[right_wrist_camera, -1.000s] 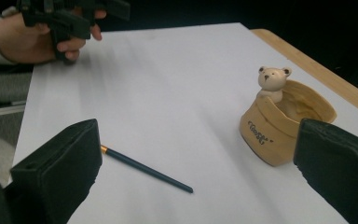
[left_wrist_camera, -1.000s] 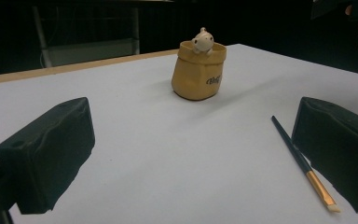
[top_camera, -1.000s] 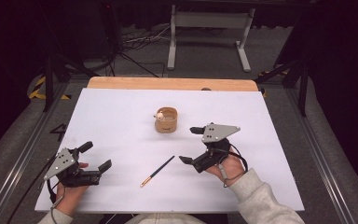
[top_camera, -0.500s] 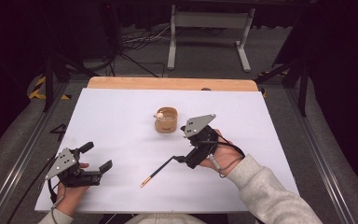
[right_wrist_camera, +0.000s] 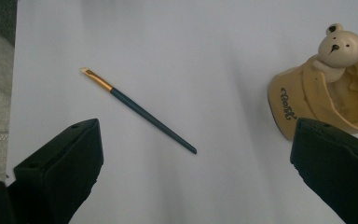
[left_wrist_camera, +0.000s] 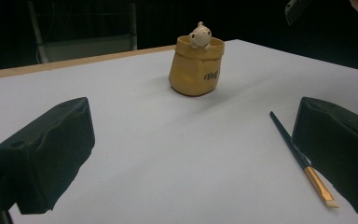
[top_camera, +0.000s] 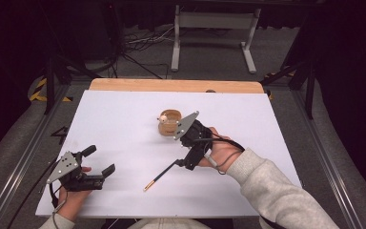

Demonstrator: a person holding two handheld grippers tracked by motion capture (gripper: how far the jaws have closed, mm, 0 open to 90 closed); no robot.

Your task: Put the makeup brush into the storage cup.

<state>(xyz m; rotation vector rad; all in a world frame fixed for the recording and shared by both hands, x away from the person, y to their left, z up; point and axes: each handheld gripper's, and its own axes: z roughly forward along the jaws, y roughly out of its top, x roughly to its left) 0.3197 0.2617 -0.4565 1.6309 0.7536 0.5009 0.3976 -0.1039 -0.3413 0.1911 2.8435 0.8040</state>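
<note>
Paintbrush [right_wrist_camera: 137,110], slim dark-blue handle, gold ferrule, pale angled tip, beneath wide-apart right gripper [top_camera: 189,151]

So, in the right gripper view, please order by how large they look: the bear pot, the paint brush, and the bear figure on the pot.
1. bear pot, largest, though the frame edge and a jaw cut it off.
2. paint brush, long but very thin.
3. bear figure, smallest.
</note>
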